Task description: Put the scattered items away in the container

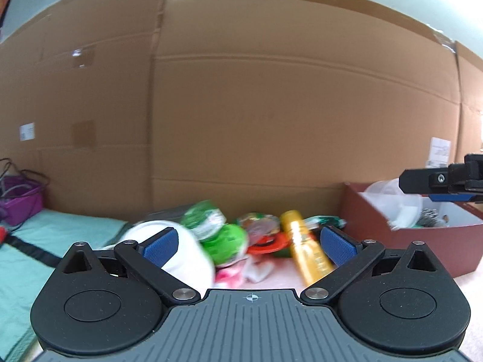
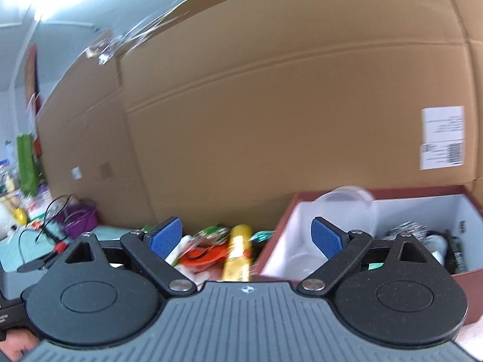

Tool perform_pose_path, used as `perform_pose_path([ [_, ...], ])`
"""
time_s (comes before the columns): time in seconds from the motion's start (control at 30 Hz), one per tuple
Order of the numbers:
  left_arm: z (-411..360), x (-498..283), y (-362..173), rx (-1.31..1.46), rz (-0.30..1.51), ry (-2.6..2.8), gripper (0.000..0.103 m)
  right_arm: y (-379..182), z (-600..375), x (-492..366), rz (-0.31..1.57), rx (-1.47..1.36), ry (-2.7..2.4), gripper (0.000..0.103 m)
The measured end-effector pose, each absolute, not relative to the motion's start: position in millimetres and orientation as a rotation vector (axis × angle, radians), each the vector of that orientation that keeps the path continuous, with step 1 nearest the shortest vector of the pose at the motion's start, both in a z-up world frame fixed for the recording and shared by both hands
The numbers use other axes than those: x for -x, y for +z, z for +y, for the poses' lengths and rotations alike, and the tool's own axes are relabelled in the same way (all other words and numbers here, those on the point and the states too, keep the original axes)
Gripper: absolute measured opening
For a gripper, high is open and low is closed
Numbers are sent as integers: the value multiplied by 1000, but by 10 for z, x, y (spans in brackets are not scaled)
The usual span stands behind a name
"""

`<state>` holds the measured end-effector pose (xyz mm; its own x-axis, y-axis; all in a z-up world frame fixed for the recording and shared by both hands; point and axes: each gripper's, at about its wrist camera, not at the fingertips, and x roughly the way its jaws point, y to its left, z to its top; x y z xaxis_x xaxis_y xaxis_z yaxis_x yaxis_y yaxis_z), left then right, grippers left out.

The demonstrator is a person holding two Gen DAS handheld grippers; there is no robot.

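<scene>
huge cardboard wall (image 1: 271, 105) fills the whole background, clear tape along its top edge and a white shipping label (image 2: 442, 137) stuck on the right. off to the left there's a purple basket (image 1: 22, 199) with black cables (image 2: 51, 214) draped around it, next to a teal mat (image 1: 60, 235)

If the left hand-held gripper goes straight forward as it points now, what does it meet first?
Probably the pile of scattered items: the left hand-held gripper, open, points at the green object beside the yellow bottle. Blur leaves depth unclear.
</scene>
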<state>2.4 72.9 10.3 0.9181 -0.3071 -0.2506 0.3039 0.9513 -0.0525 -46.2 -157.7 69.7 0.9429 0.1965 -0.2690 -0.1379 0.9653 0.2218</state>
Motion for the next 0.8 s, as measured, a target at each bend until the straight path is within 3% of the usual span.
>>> perform_pose_path([
  [0.3,1617,-315,-30,158,395,-297,103,398,-1162,124,460,-316,273,94],
  [0.43,1942,-422,-153,304,466,-362,103,223,-1079,-191,574,-504,415,94],
  [0.8,2017,-494,-272,130,516,-325,103,-126,-518,-868,656,-566,645,94],
])
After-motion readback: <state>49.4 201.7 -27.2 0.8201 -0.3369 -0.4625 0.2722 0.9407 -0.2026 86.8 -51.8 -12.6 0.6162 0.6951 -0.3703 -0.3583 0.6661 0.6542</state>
